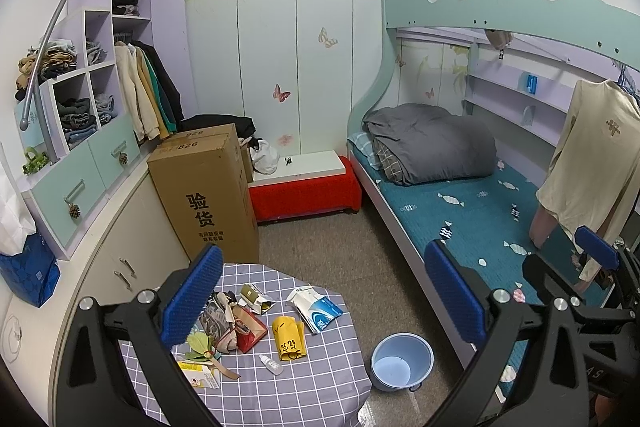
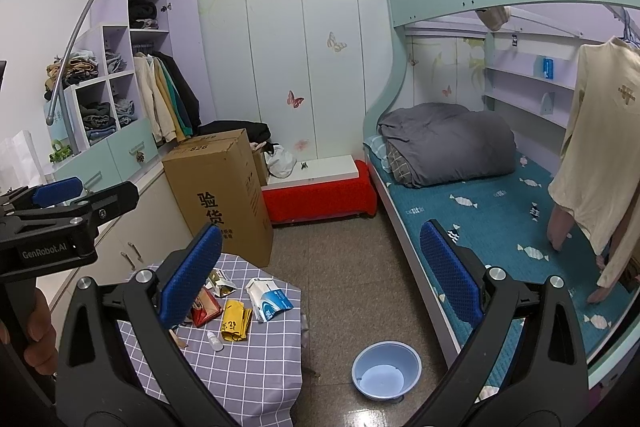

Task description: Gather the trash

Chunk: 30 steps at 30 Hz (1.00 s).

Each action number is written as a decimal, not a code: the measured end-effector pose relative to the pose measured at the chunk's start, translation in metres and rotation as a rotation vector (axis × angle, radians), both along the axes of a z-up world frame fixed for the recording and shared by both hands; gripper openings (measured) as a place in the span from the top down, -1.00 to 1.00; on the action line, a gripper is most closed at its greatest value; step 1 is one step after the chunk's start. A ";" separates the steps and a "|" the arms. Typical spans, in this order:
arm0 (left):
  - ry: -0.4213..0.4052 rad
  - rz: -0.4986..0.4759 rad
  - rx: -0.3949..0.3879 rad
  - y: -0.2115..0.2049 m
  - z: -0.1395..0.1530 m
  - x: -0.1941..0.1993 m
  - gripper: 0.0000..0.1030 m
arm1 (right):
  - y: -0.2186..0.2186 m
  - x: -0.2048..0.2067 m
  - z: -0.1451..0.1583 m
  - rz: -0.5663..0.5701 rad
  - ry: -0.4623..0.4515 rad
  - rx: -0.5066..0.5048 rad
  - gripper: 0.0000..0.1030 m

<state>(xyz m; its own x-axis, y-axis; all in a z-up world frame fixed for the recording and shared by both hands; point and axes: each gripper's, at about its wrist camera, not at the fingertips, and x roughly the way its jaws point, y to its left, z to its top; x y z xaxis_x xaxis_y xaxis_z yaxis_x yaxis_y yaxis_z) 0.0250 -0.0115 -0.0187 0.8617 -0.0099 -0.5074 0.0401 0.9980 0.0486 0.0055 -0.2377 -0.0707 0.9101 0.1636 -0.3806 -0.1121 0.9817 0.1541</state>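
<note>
Both grippers held high above a small table (image 1: 280,379) covered in a grey checked cloth, near left of scene. Left gripper (image 1: 324,291): blue pads spread wide, nothing between them. Right gripper (image 2: 320,275): likewise spread wide, empty. Trash lies scattered on the table: a crumpled white-and-blue packet (image 1: 316,309) toward the far right edge, a yellow wrapper (image 1: 289,338) just left of it, a red packet (image 1: 249,331) further left and touching a heap of crumpled paper (image 1: 218,319), a torn green-and-white carton (image 1: 256,297) at the far side, and a small clear dropper bottle (image 1: 271,364) lying on its side near the yellow wrapper. More scraps, including green leaf-shaped pieces (image 1: 200,343), sit at the near left, partly hidden behind the left gripper's finger. A light blue bucket (image 1: 402,357) stands on the floor just right of the table, open and upright; only a pale patch shows at its bottom. A tall cardboard box (image 1: 204,191) stands beyond the table on the left; a bunk bed (image 1: 472,203) with a teal mattress runs along the right. In the right wrist view the person's hand (image 2: 38,327) grips the left gripper's handle at the left edge.
</note>
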 end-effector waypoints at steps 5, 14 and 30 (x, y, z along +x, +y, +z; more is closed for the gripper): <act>0.011 0.002 0.002 -0.002 -0.002 0.002 -0.92 | -0.005 0.003 -0.001 0.002 0.007 0.010 -0.88; 0.037 0.015 0.007 -0.011 -0.004 0.003 -0.92 | -0.010 0.004 -0.001 0.014 0.003 0.025 -0.88; 0.124 0.054 0.009 -0.036 -0.019 0.005 -0.92 | -0.036 0.010 -0.020 0.074 0.079 0.065 -0.88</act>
<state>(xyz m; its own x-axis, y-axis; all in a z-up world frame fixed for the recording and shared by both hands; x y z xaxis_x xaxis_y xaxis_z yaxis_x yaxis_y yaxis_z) 0.0297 -0.0477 -0.0379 0.7916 0.0396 -0.6098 -0.0071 0.9984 0.0557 0.0156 -0.2739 -0.0903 0.8620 0.2560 -0.4375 -0.1690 0.9589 0.2280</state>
